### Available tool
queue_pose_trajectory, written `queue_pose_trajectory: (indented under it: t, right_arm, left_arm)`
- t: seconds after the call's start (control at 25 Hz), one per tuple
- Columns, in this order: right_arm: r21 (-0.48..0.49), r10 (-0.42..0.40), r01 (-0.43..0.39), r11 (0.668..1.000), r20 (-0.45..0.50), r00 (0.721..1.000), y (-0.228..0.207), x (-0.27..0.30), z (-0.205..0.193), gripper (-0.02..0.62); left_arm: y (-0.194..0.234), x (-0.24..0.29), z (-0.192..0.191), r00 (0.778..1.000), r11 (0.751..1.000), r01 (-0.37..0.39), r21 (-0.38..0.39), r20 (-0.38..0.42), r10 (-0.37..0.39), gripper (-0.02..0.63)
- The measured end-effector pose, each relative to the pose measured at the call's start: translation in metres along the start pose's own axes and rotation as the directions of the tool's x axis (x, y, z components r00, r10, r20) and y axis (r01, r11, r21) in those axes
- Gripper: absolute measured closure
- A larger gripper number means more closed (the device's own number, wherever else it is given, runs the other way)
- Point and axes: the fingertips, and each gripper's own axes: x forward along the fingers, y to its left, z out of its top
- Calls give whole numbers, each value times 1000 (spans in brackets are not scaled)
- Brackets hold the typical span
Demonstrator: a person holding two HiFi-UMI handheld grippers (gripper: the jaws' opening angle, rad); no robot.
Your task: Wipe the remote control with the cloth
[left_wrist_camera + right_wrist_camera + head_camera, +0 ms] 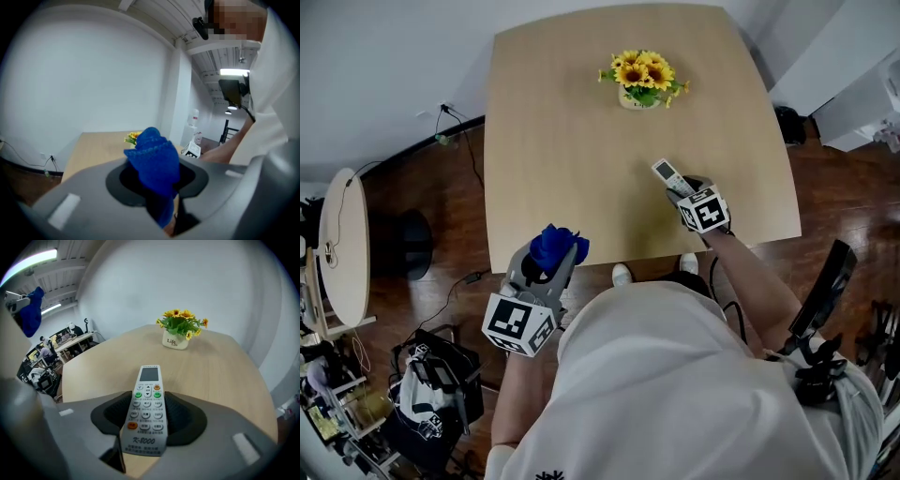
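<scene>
Our right hand-held gripper (682, 193) is clamped on the lower half of the remote (146, 401), over the table (572, 141). The left hand-held gripper (555, 261) pinches the blue cloth (154, 159), well apart. If we wipe hard on the free end, the remote could lever loose.

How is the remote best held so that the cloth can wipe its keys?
By its two long edges, at the lower half, coming from behind that end, as the right gripper holds it. The remote is slim and flat with its face up, so this grip likely leaves screen and keys free for the cloth.
</scene>
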Motion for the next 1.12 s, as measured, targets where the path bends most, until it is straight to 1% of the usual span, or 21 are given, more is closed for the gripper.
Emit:
queue_pose_trajectory:
  t: [0.16, 0.32, 0.56, 0.72, 0.76, 0.84, 1.04, 1.12]
  right_arm:
    - [50, -65, 66, 997, -8, 998, -5, 17, -8, 377]
    - [53, -110, 112, 992, -24, 994, -3, 25, -16, 376]
    - [51, -152, 154, 987, -41, 987, 4, 29, -29, 374]
    - [61, -153, 155, 986, -29, 988, -2, 29, -27, 371]
    - [61, -149, 150, 987, -27, 989, -3, 30, -26, 339]
    - [51, -144, 145, 988, -23, 989, -3, 30, -26, 310]
    - [7, -174, 174, 985, -6, 985, 0, 9, -28, 307]
    - [-23, -193, 193, 981, 1, 981, 4, -11, -31, 291]
  left_arm:
    - [11, -12, -4, 999, 1000, -8, -6, -35, 7, 462]
    - [18, -20, -15, 999, 1000, 6, -17, -45, -7, 462]
    - [22, -36, -22, 999, 999, 26, -21, -46, -27, 462]
    - [25, -36, -25, 998, 999, 37, -25, -51, -38, 462]
    - [26, -36, -25, 998, 999, 37, -27, -54, -38, 462]
    - [26, -36, -28, 998, 999, 41, -30, -54, -43, 462]
    - [25, -33, -31, 996, 996, 75, -37, -35, -77, 462]
    - [22, -29, -40, 995, 994, 94, -50, -32, -95, 462]
